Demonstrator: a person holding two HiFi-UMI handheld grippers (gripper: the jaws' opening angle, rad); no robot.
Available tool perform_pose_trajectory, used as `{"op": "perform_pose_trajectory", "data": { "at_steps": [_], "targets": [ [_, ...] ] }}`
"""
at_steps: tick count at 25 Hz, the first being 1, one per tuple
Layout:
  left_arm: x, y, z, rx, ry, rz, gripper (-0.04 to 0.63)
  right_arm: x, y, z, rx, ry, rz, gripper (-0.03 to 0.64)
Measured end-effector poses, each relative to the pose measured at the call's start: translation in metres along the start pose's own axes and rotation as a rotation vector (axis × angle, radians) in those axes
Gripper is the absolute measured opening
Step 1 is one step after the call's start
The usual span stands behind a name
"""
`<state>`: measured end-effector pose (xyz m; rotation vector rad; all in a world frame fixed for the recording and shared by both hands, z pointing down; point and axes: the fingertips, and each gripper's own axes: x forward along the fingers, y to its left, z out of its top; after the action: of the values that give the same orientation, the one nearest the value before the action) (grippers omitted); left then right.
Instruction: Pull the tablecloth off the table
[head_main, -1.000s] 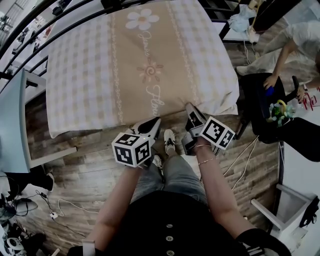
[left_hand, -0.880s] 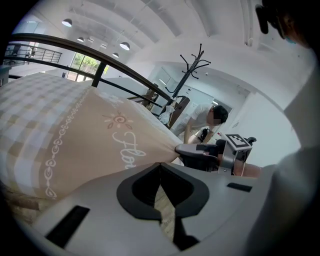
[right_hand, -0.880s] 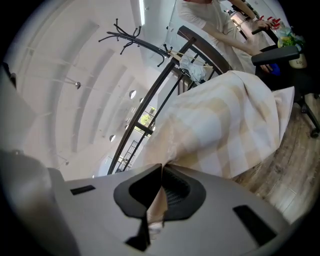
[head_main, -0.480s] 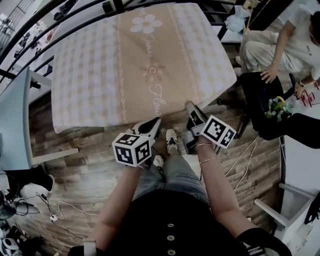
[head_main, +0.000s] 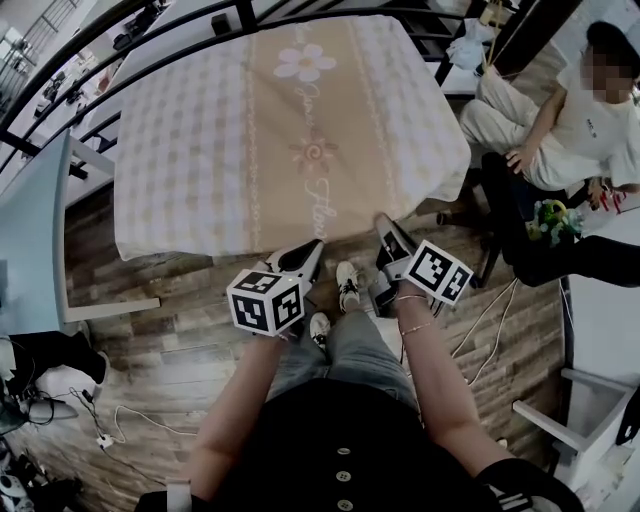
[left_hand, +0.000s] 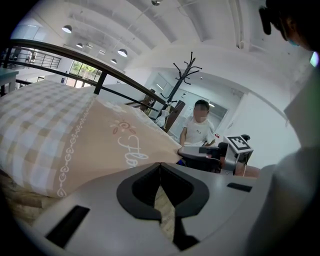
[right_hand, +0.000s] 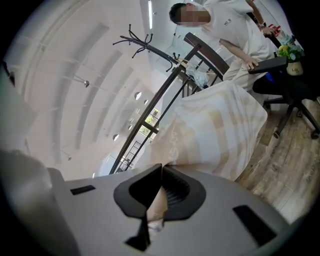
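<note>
L tongs (head_main: 308, 248) & R tongs (head_main: 385, 225) are both clamped shut on tablecloth (head_main: 200, 150) near hem. Best to pull back evenly w/ both, low, so it slides off worktop w/o slipping.

This is an indoor workplace, most like an office or lab hall rather than a home. A high white vaulted ceiling (left_hand: 200, 30) carries round lamps (left_hand: 122, 52), and a black metal railing (left_hand: 60, 48) runs along the far side with more hall beyond it. The floor (head_main: 170, 330) is wood-look plank, with loose cables (head_main: 488, 318) trailing across it. A person (head_main: 570, 120) sits next to a black chair on castors (right_hand: 290, 82). A pale desk (head_main: 35, 250) stands at the left, and a coat stand (left_hand: 185, 75) rises near the wall.
</note>
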<state>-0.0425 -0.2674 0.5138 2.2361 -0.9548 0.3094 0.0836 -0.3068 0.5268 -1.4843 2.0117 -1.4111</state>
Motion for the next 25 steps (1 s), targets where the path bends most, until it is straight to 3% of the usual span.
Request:
{"op": "perform_pose_trajectory", "data": {
  "at_steps": [13, 25],
  "targets": [
    [-0.039, -0.01, -0.023, 0.003, -0.009, -0.044, 0.014, -0.038, 0.016, -0.038, -0.017, -0.023, -0.018, 0.026],
    [-0.052, -0.028, -0.035, -0.017, -0.042, -0.033, 0.014, -0.07, 0.027, -0.073, -0.037, 0.054, 0.01, 0.026]
  ]
}}
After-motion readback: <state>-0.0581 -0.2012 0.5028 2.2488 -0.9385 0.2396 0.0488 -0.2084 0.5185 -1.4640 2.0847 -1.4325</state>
